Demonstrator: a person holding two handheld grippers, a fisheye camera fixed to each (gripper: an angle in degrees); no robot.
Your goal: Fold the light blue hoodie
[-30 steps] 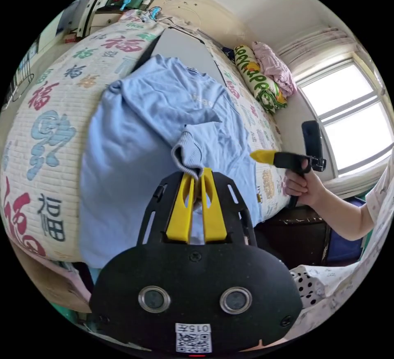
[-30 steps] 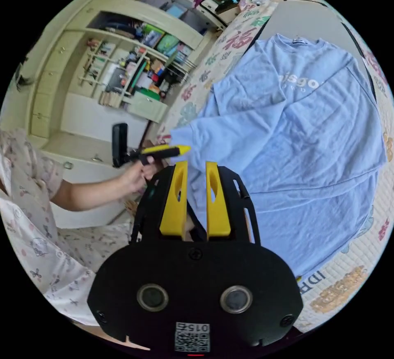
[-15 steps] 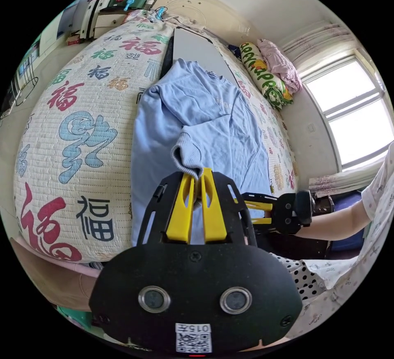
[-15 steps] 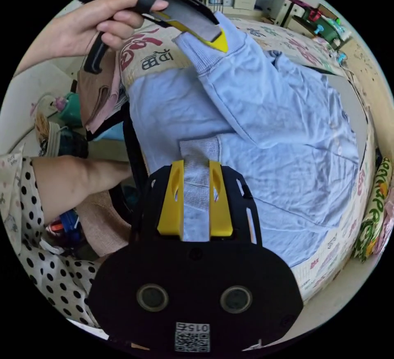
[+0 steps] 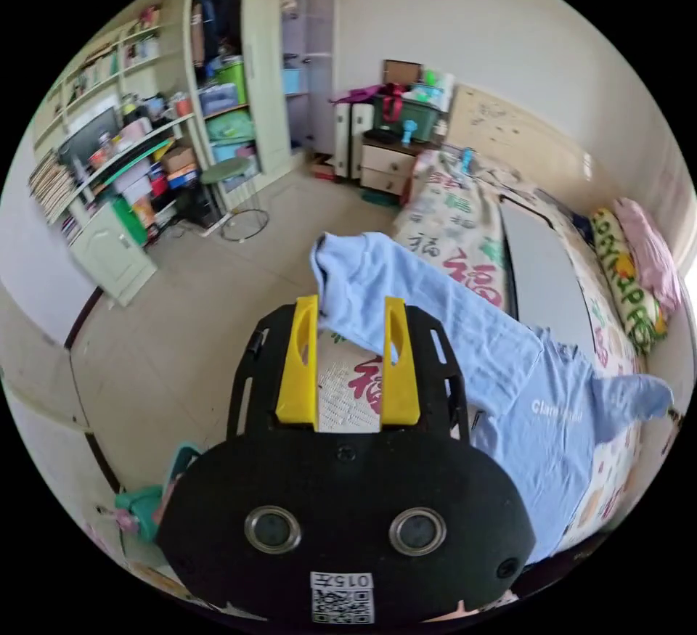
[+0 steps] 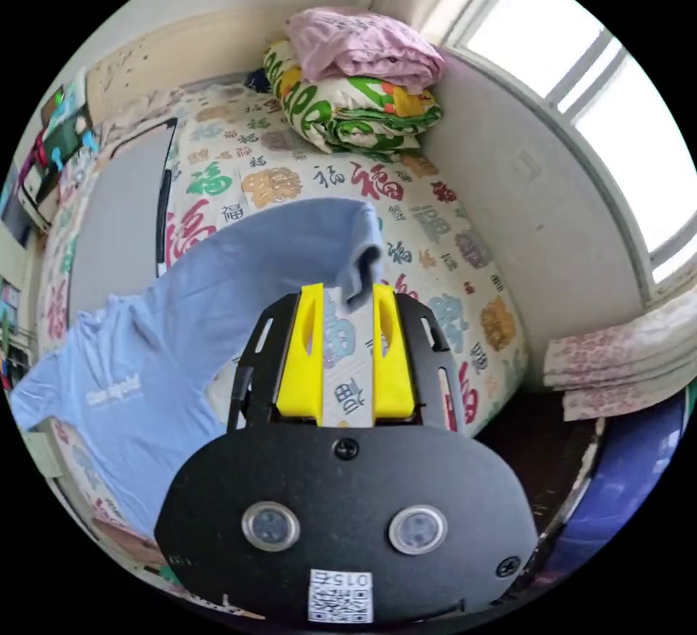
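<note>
- Fingers of the left gripper [image 5: 351, 305] stand parted with nothing pinched; the cuff end of one sleeve [image 5: 341, 265] sits just past their tips, and whether it touches them I cannot tell.
- Right gripper [image 6: 342, 292] likewise spread, gripping nothing; the other sleeve [image 6: 361, 257] droops just beyond the tips (contact unclear).
- Light blue hoodie [image 5: 559, 439] lies front up on the patterned bed mat [image 6: 435, 228], chest print showing, body near the mat's edge.
- Both sleeves stretch outward to either side of the body; no fold is visible in the body itself.
- Judgement: task is at an early stage, the garment merely laid out. Left to do: sleeves in across the chest, then the body doubled over.
- Folded quilts [image 6: 348, 94] sit at the far corner, well apart from the hoodie.
</note>
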